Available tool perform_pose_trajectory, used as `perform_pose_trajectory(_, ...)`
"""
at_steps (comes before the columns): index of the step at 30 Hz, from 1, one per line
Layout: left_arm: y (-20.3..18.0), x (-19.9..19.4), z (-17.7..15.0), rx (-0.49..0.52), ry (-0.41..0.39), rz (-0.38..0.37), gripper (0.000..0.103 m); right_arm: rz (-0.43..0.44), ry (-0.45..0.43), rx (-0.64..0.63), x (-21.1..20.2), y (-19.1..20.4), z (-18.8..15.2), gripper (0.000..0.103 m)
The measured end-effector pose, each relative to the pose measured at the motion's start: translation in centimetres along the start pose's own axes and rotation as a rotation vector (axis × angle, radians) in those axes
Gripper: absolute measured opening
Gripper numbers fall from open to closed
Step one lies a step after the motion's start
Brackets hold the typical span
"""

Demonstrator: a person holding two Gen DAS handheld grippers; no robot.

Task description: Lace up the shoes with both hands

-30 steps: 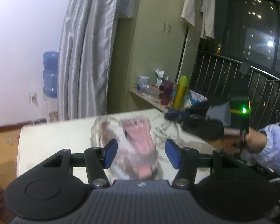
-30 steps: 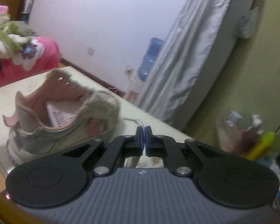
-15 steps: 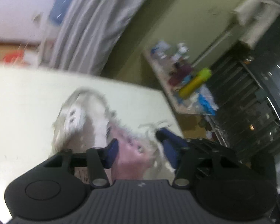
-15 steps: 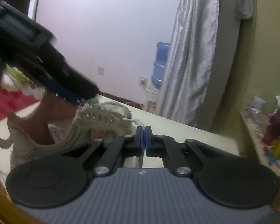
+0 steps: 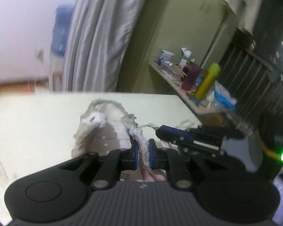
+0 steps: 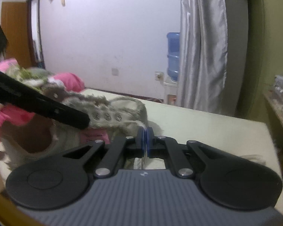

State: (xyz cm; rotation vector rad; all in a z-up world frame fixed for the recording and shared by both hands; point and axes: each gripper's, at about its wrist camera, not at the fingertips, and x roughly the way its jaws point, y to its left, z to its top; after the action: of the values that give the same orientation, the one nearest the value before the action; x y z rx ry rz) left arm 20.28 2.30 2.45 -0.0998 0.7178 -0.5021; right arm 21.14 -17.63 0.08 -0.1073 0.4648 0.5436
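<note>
A pale bench (image 5: 37, 116) carries the one shoe (image 6: 122, 111), a grey, fuzzy-edged sneaker with a pink lining, which lies near the bench's far edge in the left wrist view and takes up the left half of the right wrist view. Behind the shoe hangs a long silver-grey curtain (image 6: 201, 47), and just left of the curtain a blue water jug (image 6: 173, 54) stands upside down on a white dispenser; how full it is cannot be told. To the right of the shoe, off the bench, a narrow cluttered shelf (image 5: 171, 79) holds a yellow bottle with a green cap (image 5: 206, 81), a dark purple tumbler (image 5: 190, 77), a white tub (image 5: 165, 56) and a small carton (image 5: 185, 55) whose print is too blurred to read. A pink heap of bedding (image 6: 68, 79) lies beyond the shoe's heel. The left tool (image 5: 142, 150) reaches over the shoe's opening, its blue pads closing on the frayed whitish eyelet flap (image 5: 139, 137), which stands pinched between them. The right tool (image 6: 145, 138) sits at the shoe's side, its pads pressed together with a thin white lace (image 5: 151, 125) caught between them. A printed insole label (image 5: 126, 175) shows inside the shoe, unreadable. Three round metal eyelets (image 6: 107, 116) line the flap's side.
</note>
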Motion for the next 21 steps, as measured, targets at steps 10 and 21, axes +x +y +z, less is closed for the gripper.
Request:
perform_pose_trajectory(10, -1.7, -0.2, -0.1, 0.073, -0.034, 0.018, 0.011, 0.030, -0.022, 0.013, -0.6, 0.4, -0.1, 0.001)
perform_pose_trajectory(21, -2.7, -0.1, -0.5, 0.153, -0.059, 0.035, 0.011, 0.025, 0.023, -0.066, -0.1, 1.1, -0.1, 0.001)
